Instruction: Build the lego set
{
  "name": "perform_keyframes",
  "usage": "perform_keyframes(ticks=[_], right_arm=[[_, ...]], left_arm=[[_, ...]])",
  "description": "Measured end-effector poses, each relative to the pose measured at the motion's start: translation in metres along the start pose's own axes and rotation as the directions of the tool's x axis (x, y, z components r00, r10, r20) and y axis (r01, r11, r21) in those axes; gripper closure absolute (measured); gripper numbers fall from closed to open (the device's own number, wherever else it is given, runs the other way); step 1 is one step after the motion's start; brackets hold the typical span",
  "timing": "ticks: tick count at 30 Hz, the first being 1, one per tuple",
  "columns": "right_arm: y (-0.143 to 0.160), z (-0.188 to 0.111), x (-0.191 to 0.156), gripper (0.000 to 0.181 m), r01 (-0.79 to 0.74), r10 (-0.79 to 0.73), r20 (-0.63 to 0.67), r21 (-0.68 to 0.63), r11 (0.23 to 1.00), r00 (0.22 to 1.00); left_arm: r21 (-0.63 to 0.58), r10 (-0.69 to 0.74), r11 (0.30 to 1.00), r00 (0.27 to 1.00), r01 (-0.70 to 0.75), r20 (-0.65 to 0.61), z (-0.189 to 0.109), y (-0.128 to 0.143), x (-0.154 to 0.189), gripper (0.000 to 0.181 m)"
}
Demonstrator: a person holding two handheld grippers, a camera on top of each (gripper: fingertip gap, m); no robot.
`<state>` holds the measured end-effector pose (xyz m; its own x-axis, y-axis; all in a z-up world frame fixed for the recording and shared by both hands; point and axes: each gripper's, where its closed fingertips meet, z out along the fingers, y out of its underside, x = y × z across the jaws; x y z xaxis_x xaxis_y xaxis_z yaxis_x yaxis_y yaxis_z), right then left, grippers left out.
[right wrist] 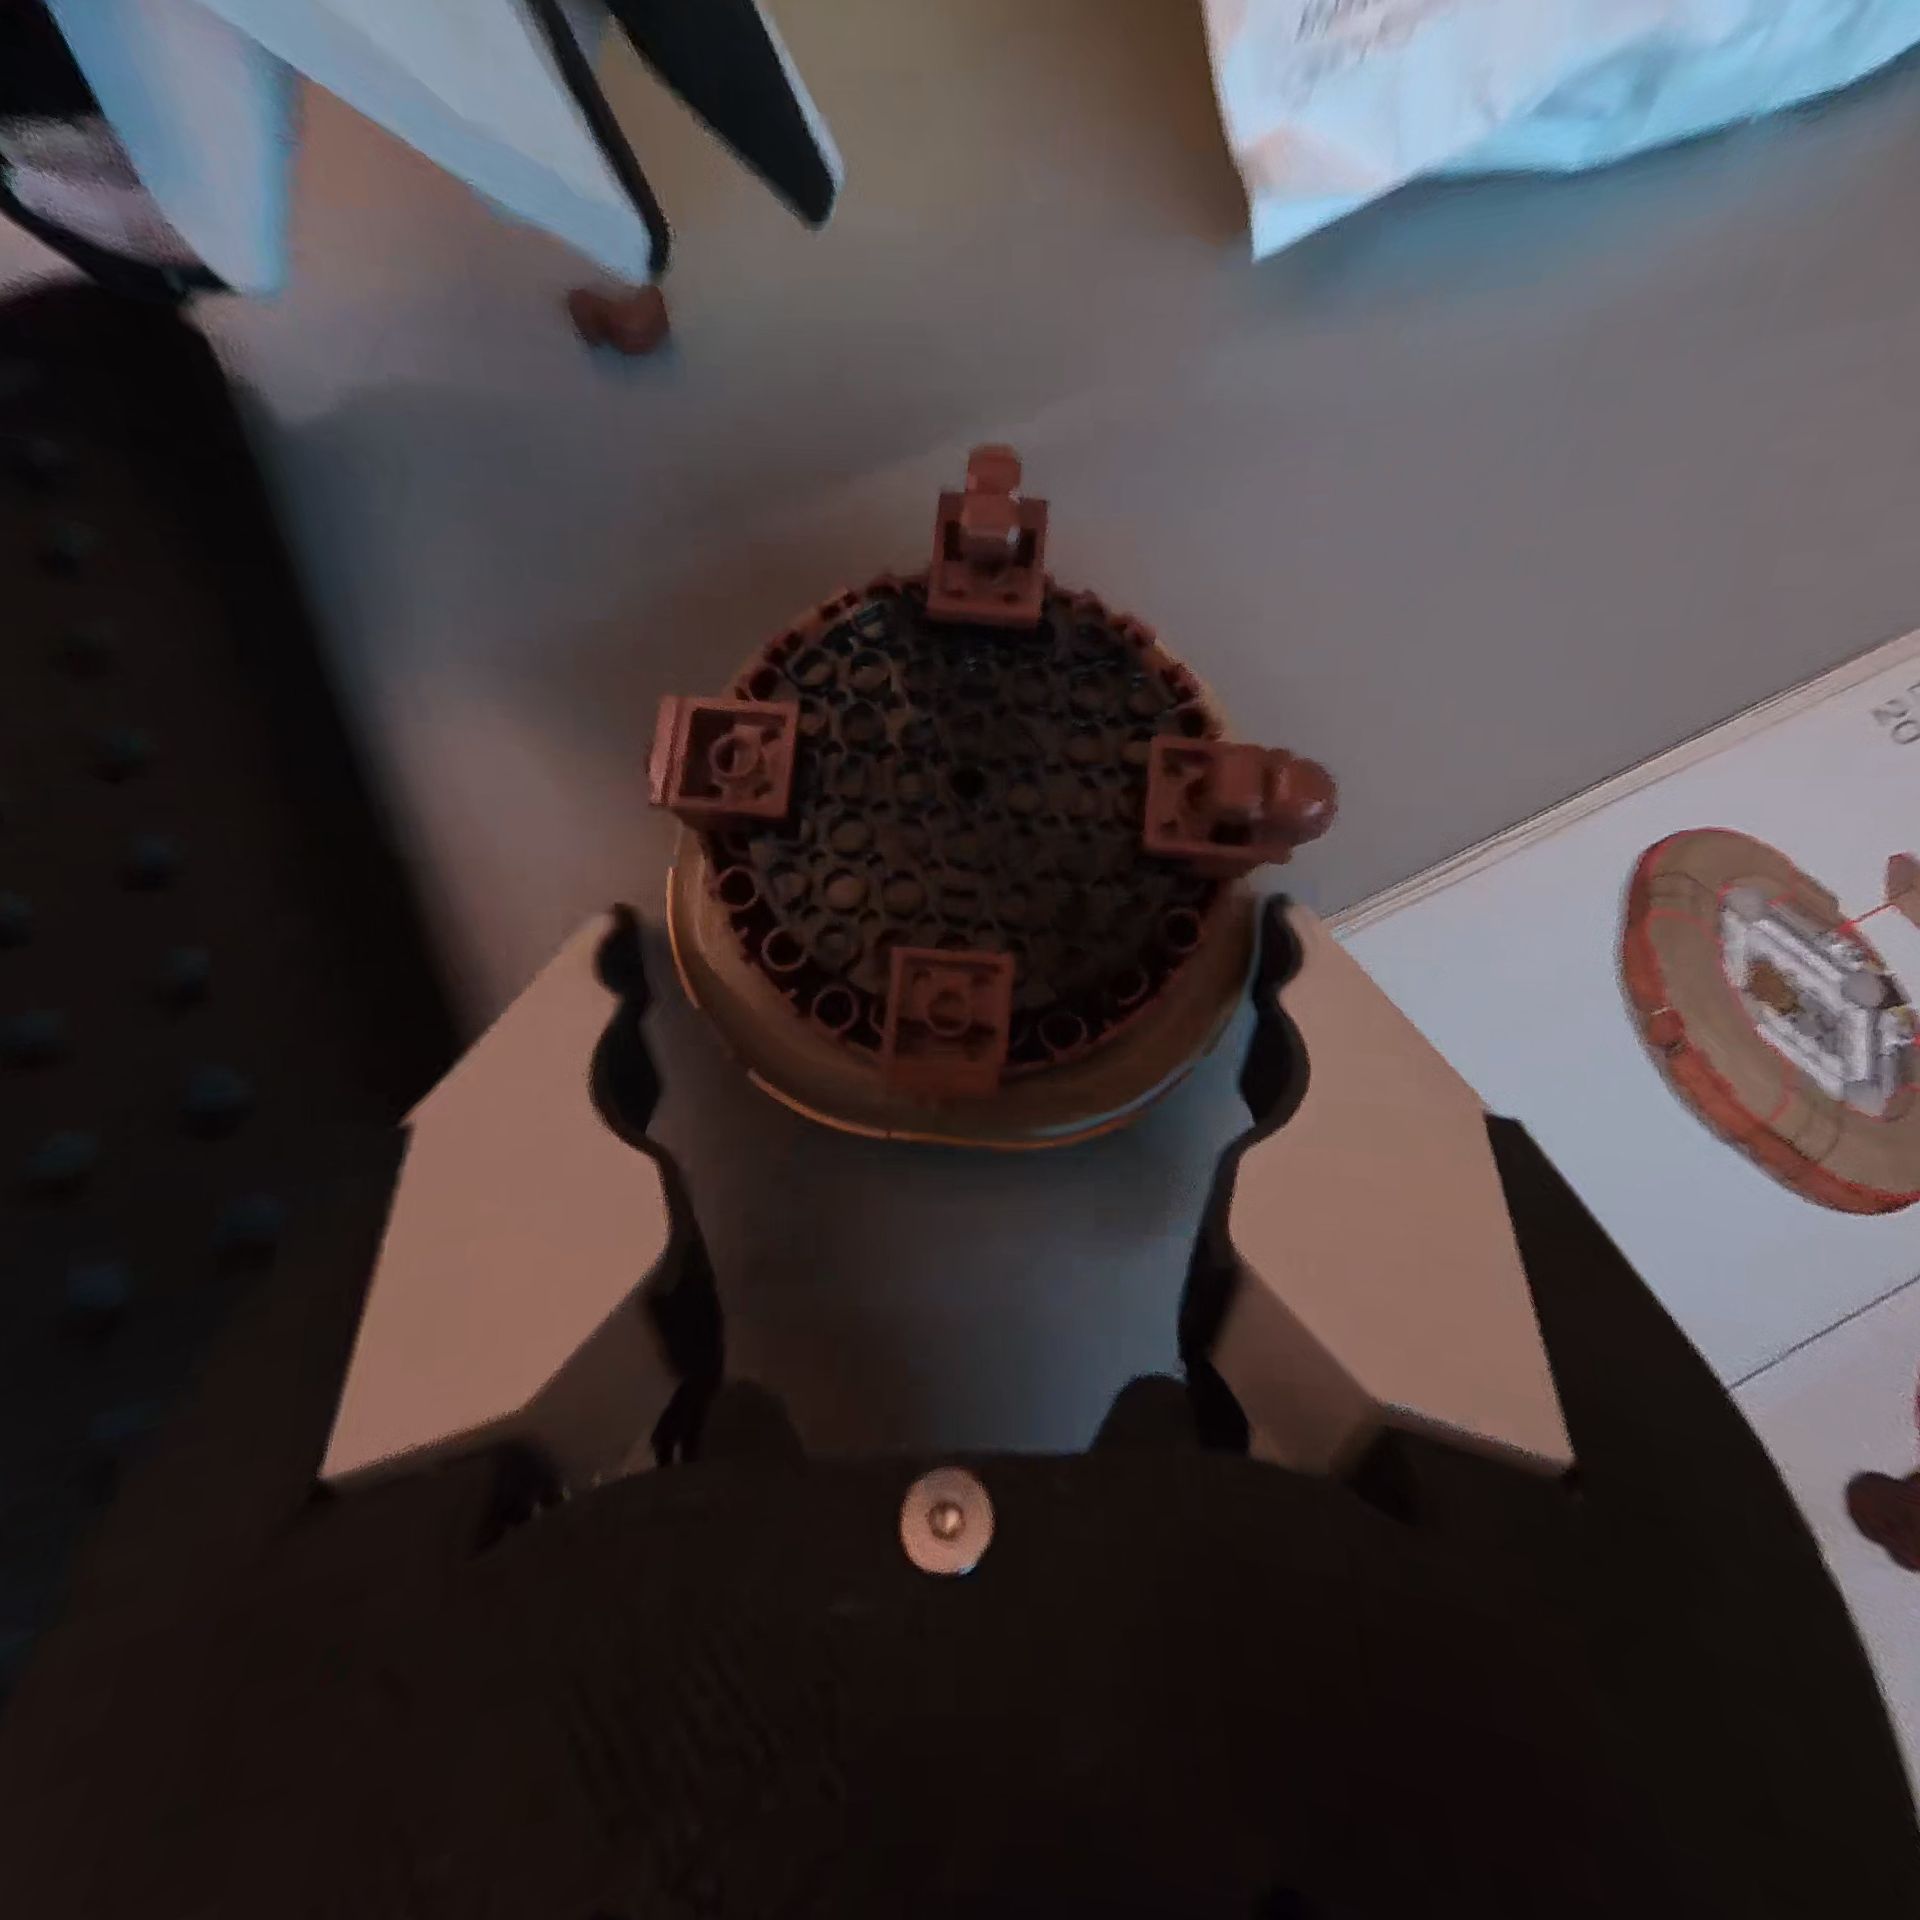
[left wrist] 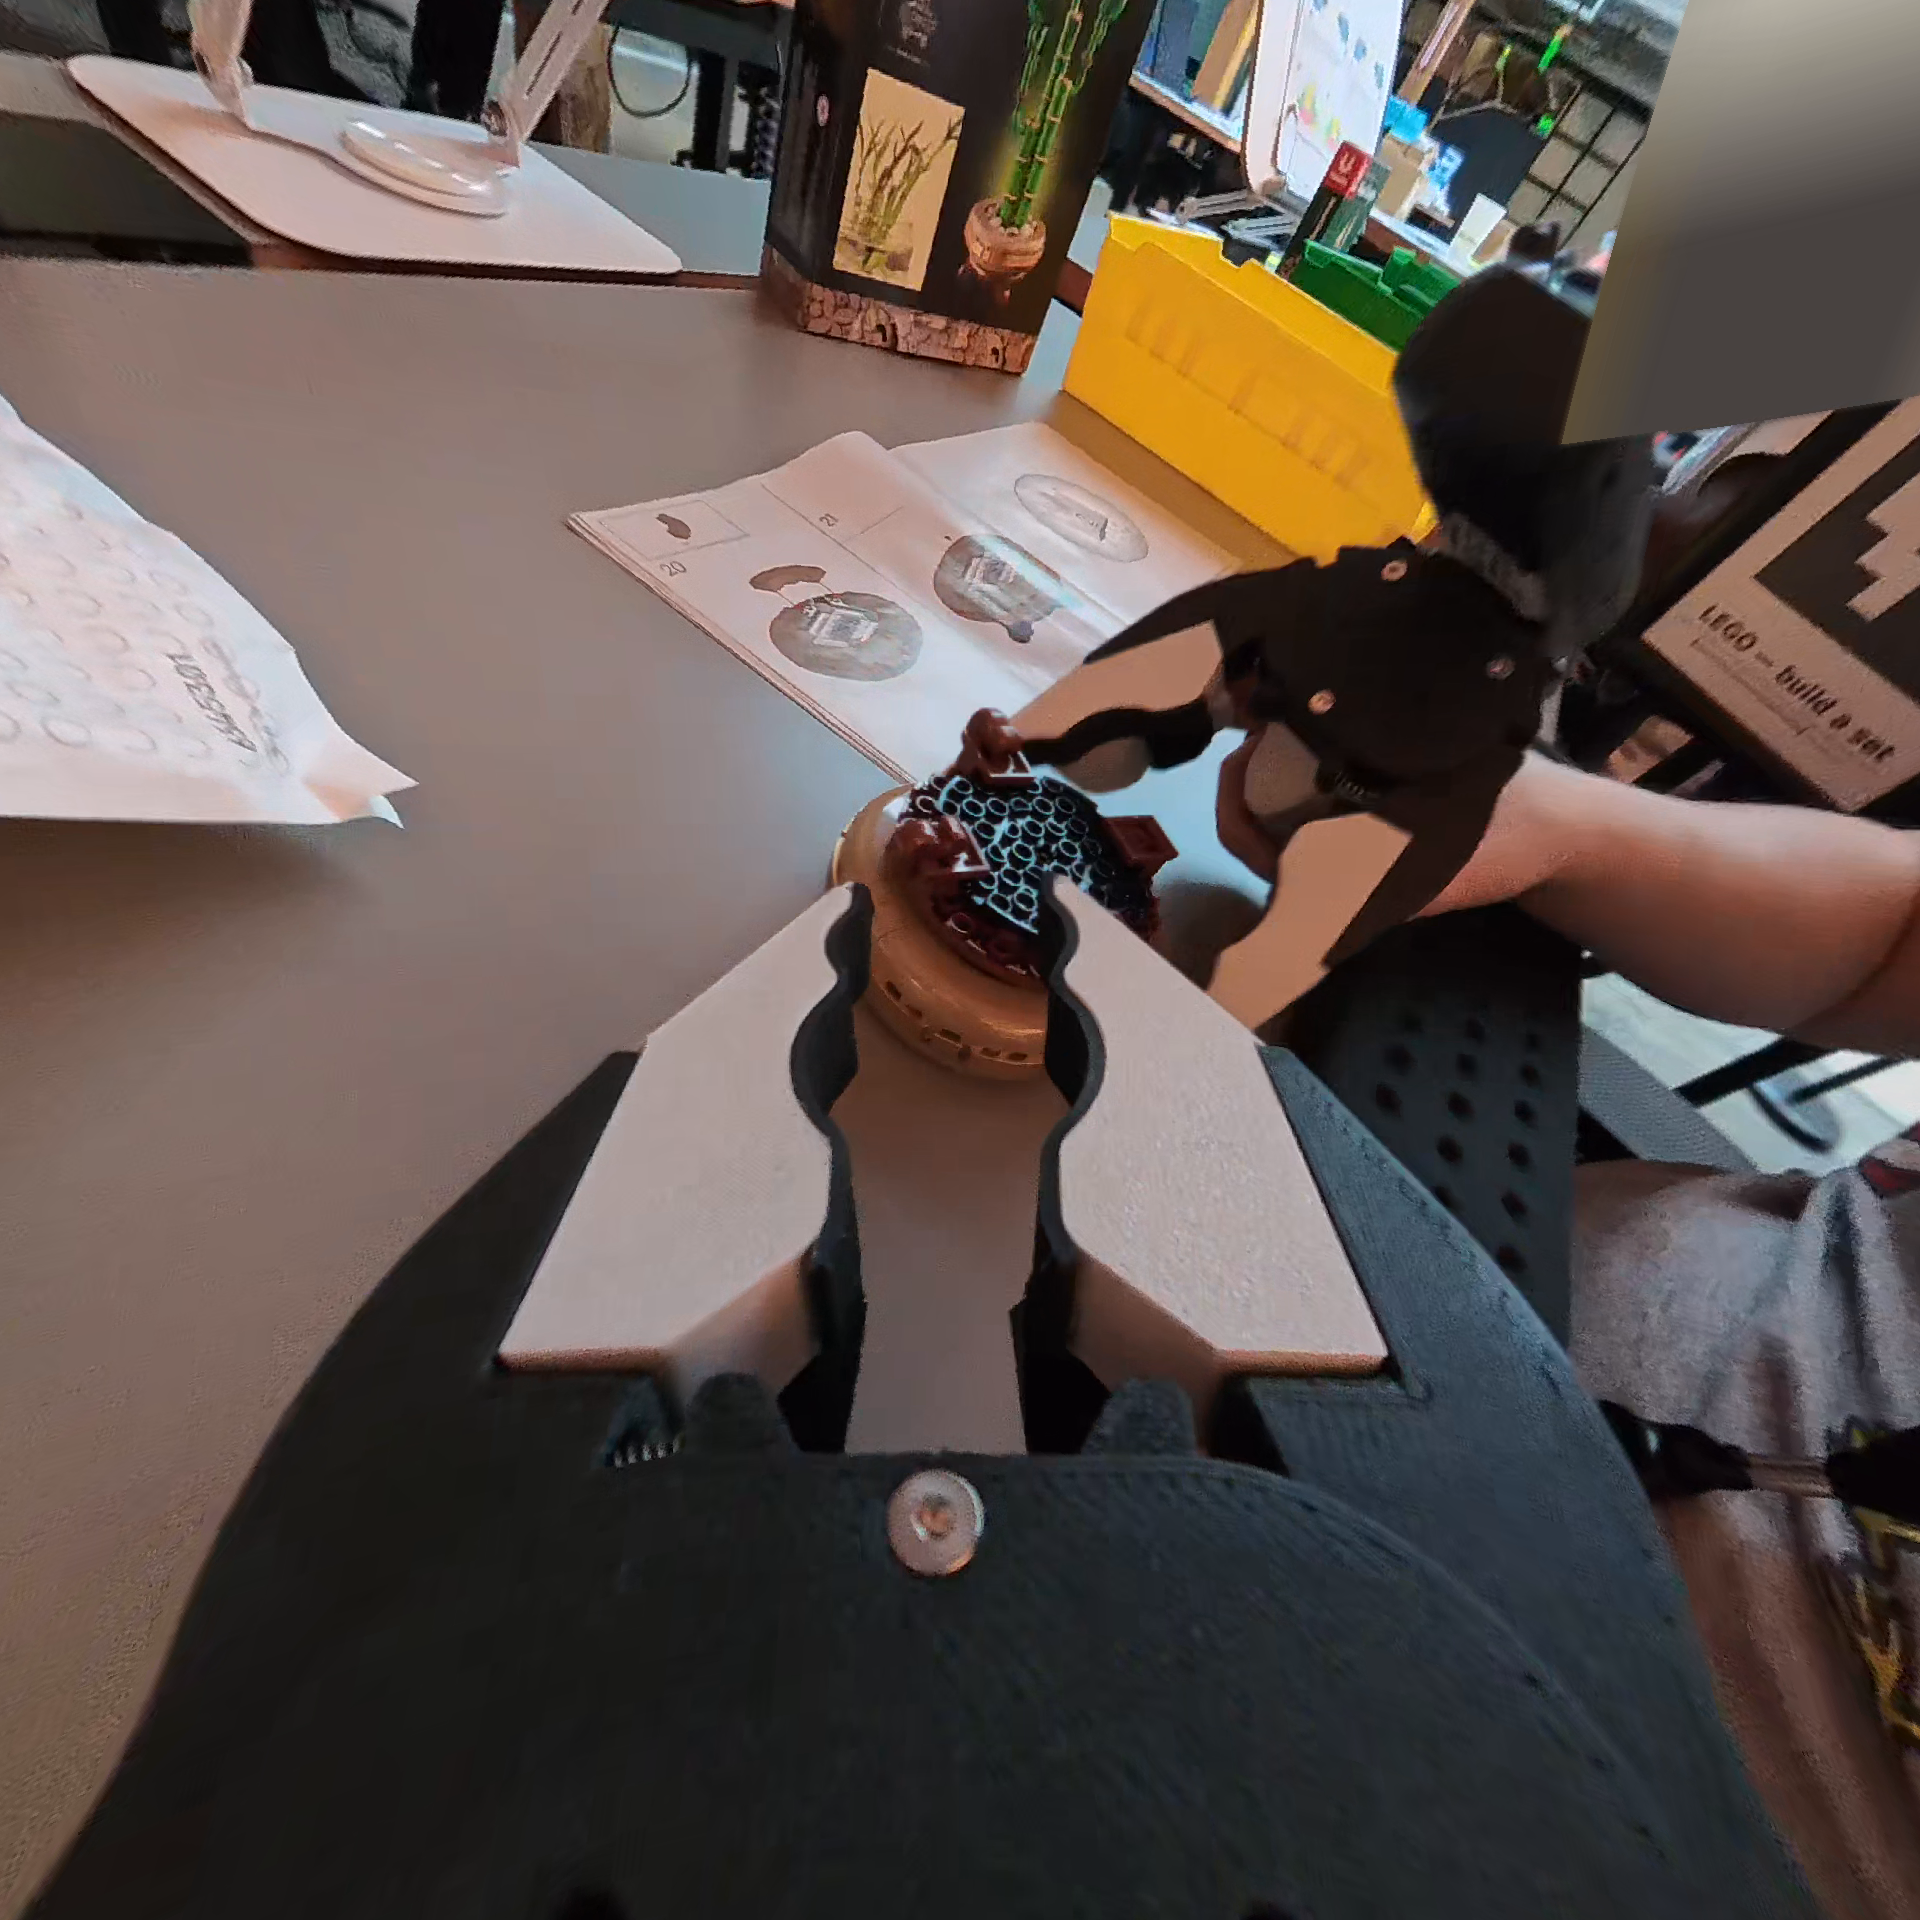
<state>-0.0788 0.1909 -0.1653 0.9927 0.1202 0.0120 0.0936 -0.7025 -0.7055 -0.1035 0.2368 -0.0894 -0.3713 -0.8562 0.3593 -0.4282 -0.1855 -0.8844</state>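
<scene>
The round lego pot (left wrist: 935, 1003) lies upside down on the grey table, its black underside (right wrist: 966, 790) facing up. Several brown brackets sit around its rim; two carry rounded brown legs (right wrist: 1283, 800). My right gripper (right wrist: 951, 925) is open and empty, its fingertips flanking the pot's near edge from above. In the left wrist view it (left wrist: 1127, 862) reaches over the pot from the right. My left gripper (left wrist: 956, 904) is open, its tips just short of the pot. A loose small brown piece (right wrist: 618, 312) lies at the left gripper's (right wrist: 732, 234) fingertip.
The open instruction booklet (left wrist: 935, 582) lies beside the pot, also in the right wrist view (right wrist: 1662, 1143). A white paper bag (left wrist: 125, 665) lies left. The set's box (left wrist: 935, 177) and a yellow bin (left wrist: 1226, 384) stand behind. A black perforated chair (left wrist: 1455, 1091) stands at the table's edge. Spacing between my two grippers at the tips: around 10 centimeters.
</scene>
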Motion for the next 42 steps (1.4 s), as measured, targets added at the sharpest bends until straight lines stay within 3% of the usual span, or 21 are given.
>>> perform_keyframes(ticks=[5, 8, 11, 17, 19, 20, 24, 29, 33, 38, 40, 42], right_arm=[[0.0, 0.0, 0.0, 0.072, -0.036, 0.036, 0.046, -0.002, 0.999, 0.998], [-0.005, -0.006, 0.003, 0.072, -0.154, 0.147, 0.134, 0.041, 0.987, 0.98], [-0.011, -0.013, 0.007, 0.072, -0.273, 0.251, 0.238, 0.061, 0.96, 0.938], [-0.013, -0.017, 0.008, 0.072, -0.315, 0.282, 0.303, 0.064, 0.947, 0.91], [-0.013, -0.018, 0.008, 0.073, -0.328, 0.293, 0.315, 0.065, 0.942, 0.903], [-0.013, -0.019, 0.008, 0.073, -0.333, 0.296, 0.323, 0.066, 0.941, 0.899], [-0.014, -0.02, 0.009, 0.072, -0.35, 0.305, 0.354, 0.069, 0.934, 0.884], [-0.015, -0.025, 0.013, 0.073, -0.397, 0.336, 0.399, 0.08, 0.914, 0.853], [-0.015, -0.028, 0.014, 0.072, -0.426, 0.351, 0.44, 0.083, 0.901, 0.827], [-0.016, -0.032, 0.016, 0.072, -0.46, 0.367, 0.486, 0.084, 0.884, 0.793], [-0.017, -0.035, 0.017, 0.072, -0.498, 0.392, 0.517, 0.079, 0.864, 0.761], [-0.017, -0.037, 0.015, 0.073, -0.507, 0.394, 0.542, 0.07, 0.859, 0.743]], left_arm=[[-0.051, -0.121, 0.992, 0.992, 0.119, -0.032, 0.002, 0.006, -0.001, 0.134], [-0.094, -0.203, 0.977, 0.974, 0.194, -0.097, -0.001, 0.005, 0.007, 0.13], [-0.148, -0.321, 0.94, 0.944, 0.306, -0.083, -0.001, 0.009, 0.008, 0.132], [-0.172, -0.638, 0.77, 0.743, 0.615, -0.202, 0.01, 0.01, 0.019, 0.143], [-0.184, -0.69, 0.722, 0.672, 0.667, -0.27, 0.012, 0.011, 0.027, 0.169], [-0.183, -0.714, 0.696, 0.642, 0.694, -0.279, 0.012, 0.012, 0.027, 0.171], [-0.163, -0.787, 0.607, 0.559, 0.778, -0.262, 0.018, 0.017, 0.025, 0.141], [-0.153, -0.85, 0.513, 0.476, 0.845, -0.225, 0.03, 0.021, 0.019, 0.134], [-0.226, -0.875, 0.482, 0.452, 0.847, -0.172, 0.044, 0.034, 0.025, 0.127], [-0.171, -0.895, 0.378, 0.312, 0.91, -0.32, 0.054, 0.013, 0.022, 0.147], [-0.165, -0.886, 0.37, 0.293, 0.914, -0.361, 0.053, 0.008, 0.024, 0.147], [-0.16, -0.869, 0.402, 0.32, 0.902, -0.378, 0.053, 0.004, 0.027, 0.148]])
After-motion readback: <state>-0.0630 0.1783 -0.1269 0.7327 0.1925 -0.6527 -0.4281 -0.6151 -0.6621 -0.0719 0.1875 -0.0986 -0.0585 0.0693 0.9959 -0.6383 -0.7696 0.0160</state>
